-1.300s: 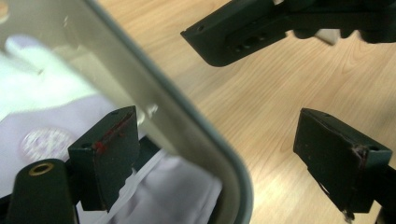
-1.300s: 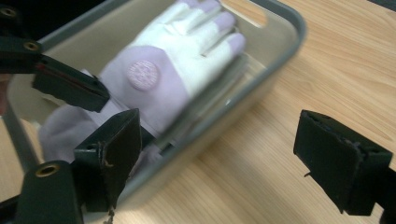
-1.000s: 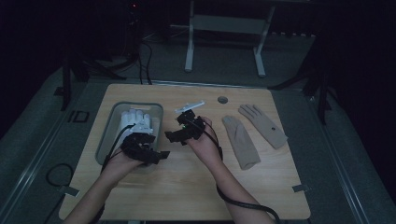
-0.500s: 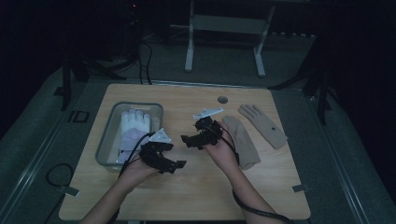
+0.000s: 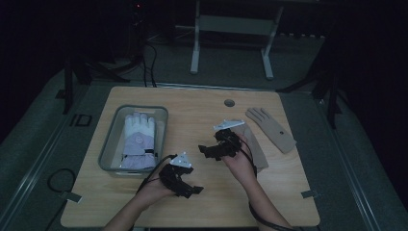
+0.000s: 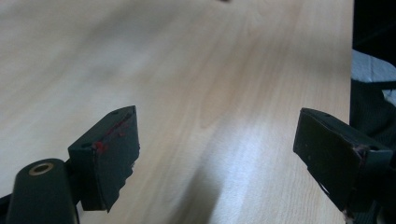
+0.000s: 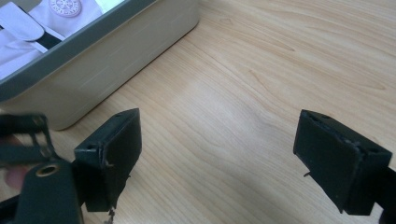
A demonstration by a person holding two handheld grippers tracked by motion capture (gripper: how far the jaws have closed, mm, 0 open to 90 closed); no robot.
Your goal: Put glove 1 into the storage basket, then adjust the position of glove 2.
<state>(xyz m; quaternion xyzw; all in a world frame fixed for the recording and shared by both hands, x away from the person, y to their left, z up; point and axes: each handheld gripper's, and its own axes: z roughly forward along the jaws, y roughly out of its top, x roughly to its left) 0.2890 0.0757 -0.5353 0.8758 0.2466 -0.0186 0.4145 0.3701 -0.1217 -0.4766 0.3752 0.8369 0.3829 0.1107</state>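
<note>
We are holding both grippers, left [image 5: 192, 190] and right [image 5: 206, 150], wide and empty over the worktop [image 5: 202, 110]. Nearest, the beige gloves [image 5: 272, 129] by its right edge look soft, light; pinching a cuff suits.

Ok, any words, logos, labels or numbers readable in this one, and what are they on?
"ID": pale letters on the dark floor mat left of the light wooden table.
Round emblem on the white padded glove in the grey plastic bin: print too small and blurred to read.
Small dark mark on the far beige knit glove: illegible.
Nothing legible on the tongs' black pads.
</note>
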